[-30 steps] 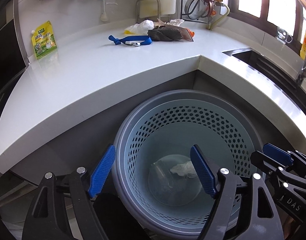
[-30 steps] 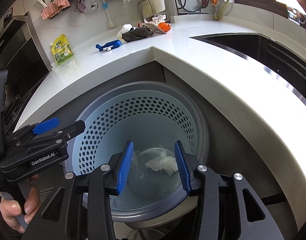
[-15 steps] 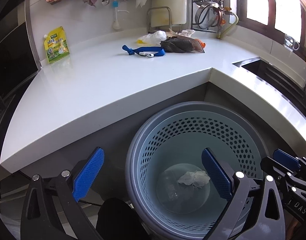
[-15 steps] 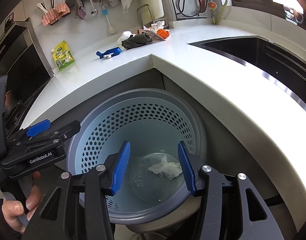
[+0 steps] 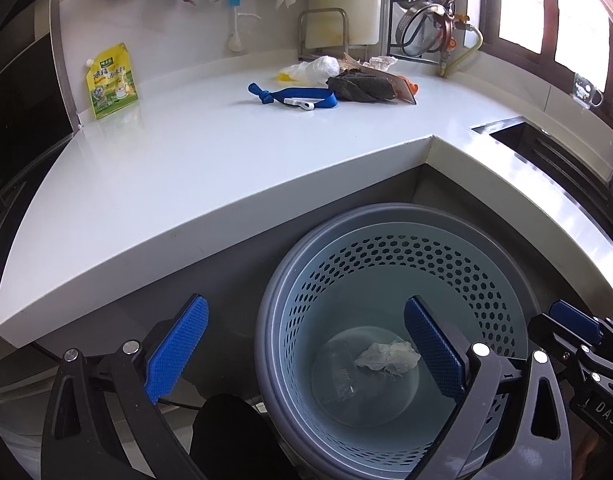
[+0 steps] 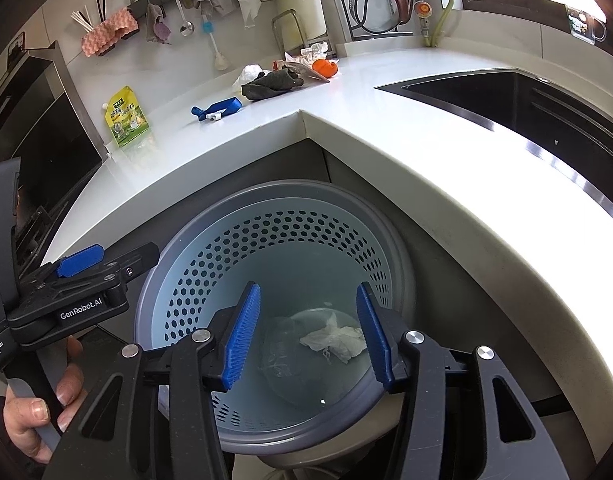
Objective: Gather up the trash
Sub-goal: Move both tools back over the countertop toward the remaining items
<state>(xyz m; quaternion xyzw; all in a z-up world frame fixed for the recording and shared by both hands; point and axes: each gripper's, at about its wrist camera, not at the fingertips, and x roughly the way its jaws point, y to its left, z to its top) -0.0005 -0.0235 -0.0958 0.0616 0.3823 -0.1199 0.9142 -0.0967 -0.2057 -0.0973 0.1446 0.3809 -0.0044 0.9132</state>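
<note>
Now both grippers hang above the perforated bin that stands on the floor in the inner corner of the white tabletop. The left gripper has just been opening and its fingers are spread as wide as they go, with nothing between them. The right gripper has also been opening a little; its fingers stand about half apart and pinch nothing. In the bin's bottom lie a crumpled white tissue and what looks like a clear plastic piece.

What remains to collect sits near the tabletop's far edge, by the wall and just before the dish rack: a blue strap with a small white tag, a dark cloth, a thin whitish plastic bag, a crumpled paper scrap, a flat brownish wrapper and a small orange piece. They touch or overlap one another.

All of it looks light and soft. The bag and wrapper are likely slippery and will collapse under the fingers, so a pinch on a raised fold or bunched ridge seems best. The strap is limp; its knotted end gives the firmest hold. The paper should be taken across its bulk. Whether the cloth counts as trash cannot be told. The yellow-green pouch leans against the wall at the tabletop's left end, well apart.
</note>
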